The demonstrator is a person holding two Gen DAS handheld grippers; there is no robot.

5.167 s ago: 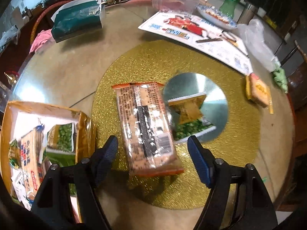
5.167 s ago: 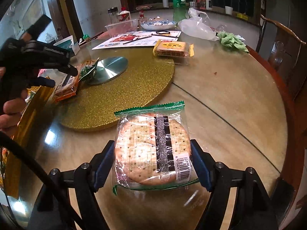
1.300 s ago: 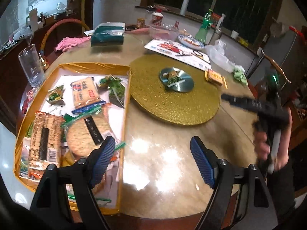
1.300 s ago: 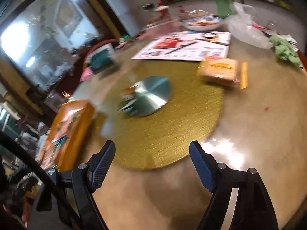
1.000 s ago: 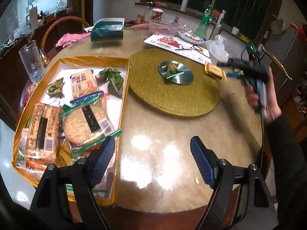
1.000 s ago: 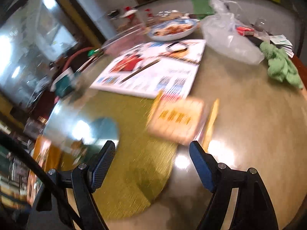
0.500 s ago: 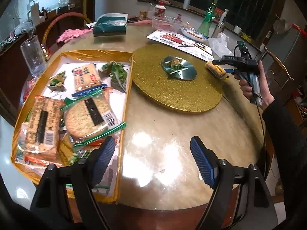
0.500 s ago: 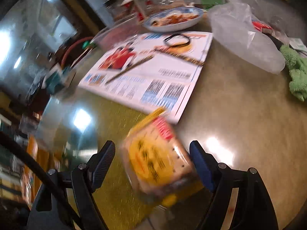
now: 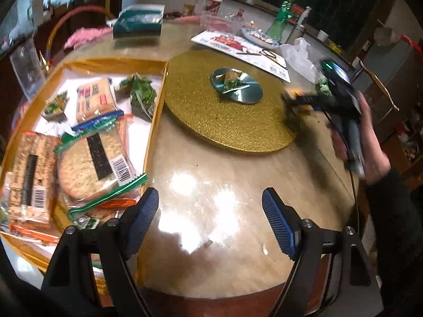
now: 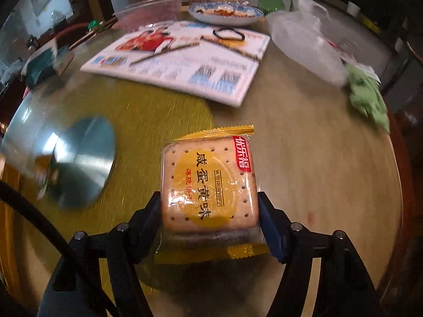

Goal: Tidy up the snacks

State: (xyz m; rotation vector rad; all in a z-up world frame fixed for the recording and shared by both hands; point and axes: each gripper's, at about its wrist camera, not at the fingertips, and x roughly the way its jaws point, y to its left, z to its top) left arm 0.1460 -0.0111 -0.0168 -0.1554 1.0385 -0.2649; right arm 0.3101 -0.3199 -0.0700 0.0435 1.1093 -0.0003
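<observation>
Round glass-topped table (image 9: 211, 198) is carrying a gold glitter turntable (image 9: 227, 116) at its centre, with a small mirrored disc (image 9: 236, 85) sitting on it. Left gripper (image 9: 210, 210) is hovering over the bare near part of the tabletop, jaws spread wide with nothing between them. Gold tray (image 9: 153, 121) is lying to its left, already filled with snack packets, including a round cracker pack (image 9: 90, 166) (green-edged wrapper). Right gripper (image 10: 210, 214) is closing its jaws around a salted egg yolk biscuit packet (image 10: 208, 185) at the far right edge of the turntable; both pads appear to be touching the packet's sides, though motion blur is making contact uncertain. Printed flyer (image 10: 185, 60) is lying beyond it.
</observation>
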